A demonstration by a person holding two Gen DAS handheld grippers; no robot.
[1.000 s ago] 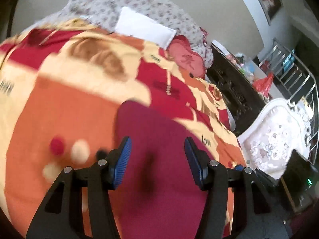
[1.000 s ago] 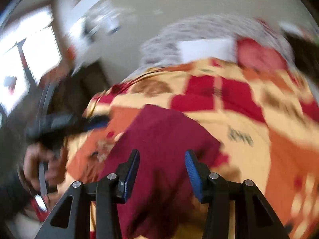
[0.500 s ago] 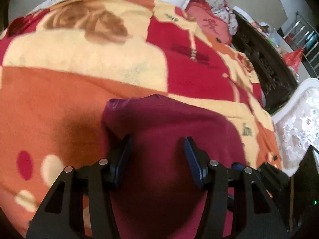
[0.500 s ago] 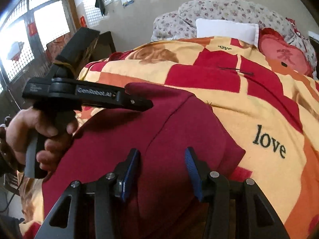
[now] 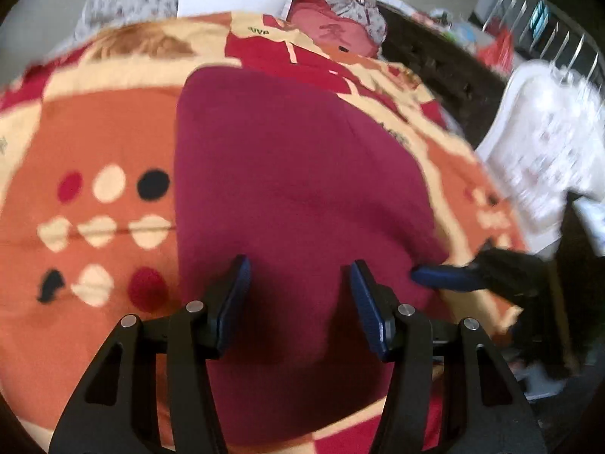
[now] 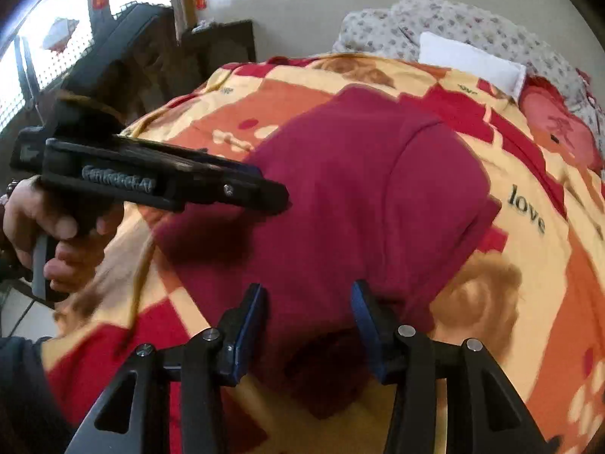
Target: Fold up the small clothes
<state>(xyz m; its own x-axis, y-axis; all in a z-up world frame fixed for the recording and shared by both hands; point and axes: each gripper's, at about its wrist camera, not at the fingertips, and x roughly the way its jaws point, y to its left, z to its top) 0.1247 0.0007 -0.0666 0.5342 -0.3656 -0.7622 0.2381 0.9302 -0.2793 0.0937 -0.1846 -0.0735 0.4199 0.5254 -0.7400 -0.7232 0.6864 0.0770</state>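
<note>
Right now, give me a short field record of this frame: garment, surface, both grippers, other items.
garment: maroon cloth, lying spread on the blanket
surface: patterned orange, red and cream blanket on a bed
left gripper: open, over the garment's near part
right gripper: open, over the garment's near edge
other: white pillow, red cushion at the bed's far end

We see a bed spread with a fleecy patchwork blanket (image 6: pixel 529 265) of orange, cream and red squares. At its head lie a grey floral quilt (image 6: pixel 453 19), a flat white pillow (image 6: pixel 469 62) and a red cushion (image 6: pixel 556 125). Behind runs a plain beige wall (image 6: pixel 321 0). We find bright barred windows (image 6: pixel 34 56) beside dark wooden furniture (image 6: pixel 223 45), and on the bed's other side a white lace-covered chair (image 5: pixel 540 143).
</note>
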